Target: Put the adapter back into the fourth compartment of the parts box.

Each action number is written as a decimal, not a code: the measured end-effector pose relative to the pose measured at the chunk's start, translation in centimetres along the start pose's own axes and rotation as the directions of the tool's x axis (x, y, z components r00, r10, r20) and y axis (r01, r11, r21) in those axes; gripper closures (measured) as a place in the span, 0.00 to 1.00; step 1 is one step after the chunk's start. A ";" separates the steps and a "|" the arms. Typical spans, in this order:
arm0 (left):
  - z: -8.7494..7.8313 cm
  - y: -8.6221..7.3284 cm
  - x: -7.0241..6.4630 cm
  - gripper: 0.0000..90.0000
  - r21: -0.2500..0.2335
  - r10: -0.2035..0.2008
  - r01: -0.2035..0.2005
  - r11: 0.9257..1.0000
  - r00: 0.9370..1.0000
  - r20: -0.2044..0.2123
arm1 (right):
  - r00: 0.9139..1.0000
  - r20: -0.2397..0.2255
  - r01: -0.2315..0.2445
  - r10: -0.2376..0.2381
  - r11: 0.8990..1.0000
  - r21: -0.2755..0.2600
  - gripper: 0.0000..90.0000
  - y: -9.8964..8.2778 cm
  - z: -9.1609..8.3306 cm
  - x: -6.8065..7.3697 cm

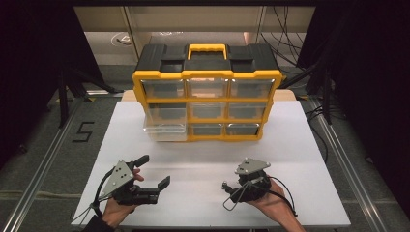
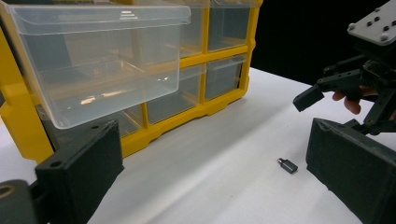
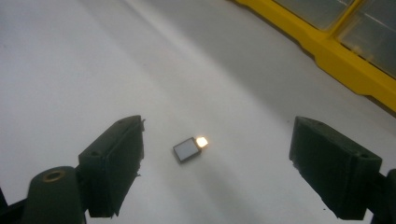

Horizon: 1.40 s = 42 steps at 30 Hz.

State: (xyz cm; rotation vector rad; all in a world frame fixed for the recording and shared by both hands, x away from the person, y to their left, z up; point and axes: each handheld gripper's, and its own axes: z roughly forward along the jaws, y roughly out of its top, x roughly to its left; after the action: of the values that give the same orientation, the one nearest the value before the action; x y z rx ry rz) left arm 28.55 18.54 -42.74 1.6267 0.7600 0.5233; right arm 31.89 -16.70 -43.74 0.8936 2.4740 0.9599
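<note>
Right gripper [image 3: 215, 163] wide apart over small adapter [image 3: 190, 149]; left gripper [image 2: 210, 186] open too. Risk: flat adapter sliding from closing jaws.

Both claws, left [image 1: 155, 170] and right [image 1: 225, 191], gape above table [image 1: 193, 159].

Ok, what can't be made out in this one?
- Small adapter: its metal end glares out in the right gripper view; too small for detail in the left gripper view.
- Organizer: drawer contents blurred in the high view.
- Open drawer: left edge cut off in the left gripper view.
</note>
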 end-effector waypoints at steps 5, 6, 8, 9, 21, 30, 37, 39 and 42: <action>0.0 0.0 0.0 0.04 -0.001 0.002 -0.002 1.000 1.000 0.000 | 1.000 -0.003 -0.001 0.001 0.999 0.043 0.21 0.3 1.1 0.0; 0.0 0.0 0.0 0.04 -0.001 0.003 -0.003 1.000 1.000 0.000 | 1.000 -0.007 -0.001 0.001 0.999 0.050 0.21 0.4 1.3 -0.1; 0.0 0.0 0.0 0.04 -0.001 0.004 -0.004 1.000 1.000 -0.001 | 1.000 -0.008 -0.007 0.007 0.998 0.060 0.22 0.6 1.7 -0.1; 0.0 0.0 0.0 0.04 -0.001 0.005 -0.005 1.000 1.000 0.000 | 1.000 -0.005 -0.009 0.009 0.998 0.062 0.22 0.7 1.8 -0.1; 0.0 0.0 0.0 0.04 0.000 0.011 -0.011 1.000 1.000 -0.001 | 0.999 -0.035 0.015 -0.010 0.990 0.138 0.25 1.3 3.8 -0.1; 0.0 0.0 -0.1 0.04 0.001 0.016 -0.016 1.000 1.000 0.001 | 0.999 -0.036 0.027 -0.021 0.983 0.181 0.29 1.4 4.6 -0.1; 0.0 0.0 -0.1 0.04 0.001 0.018 -0.018 1.000 1.000 0.004 | 0.999 -0.045 0.023 -0.014 0.978 0.207 0.32 1.5 5.1 -0.4; 0.0 0.0 -0.1 0.04 0.002 0.019 -0.019 1.000 1.000 0.003 | 0.999 -0.051 0.012 -0.001 0.977 0.213 0.32 1.5 5.3 -0.5; 0.0 0.0 -0.1 0.04 0.002 0.019 -0.019 1.000 1.000 0.004 | 0.999 -0.044 0.016 -0.006 0.974 0.227 0.34 1.5 5.5 -0.4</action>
State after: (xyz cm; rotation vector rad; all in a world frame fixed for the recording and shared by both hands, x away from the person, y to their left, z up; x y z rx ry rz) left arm 28.44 18.47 -42.72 1.6380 0.7430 0.5332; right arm 35.67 -13.45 -46.60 0.9366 2.6620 0.7074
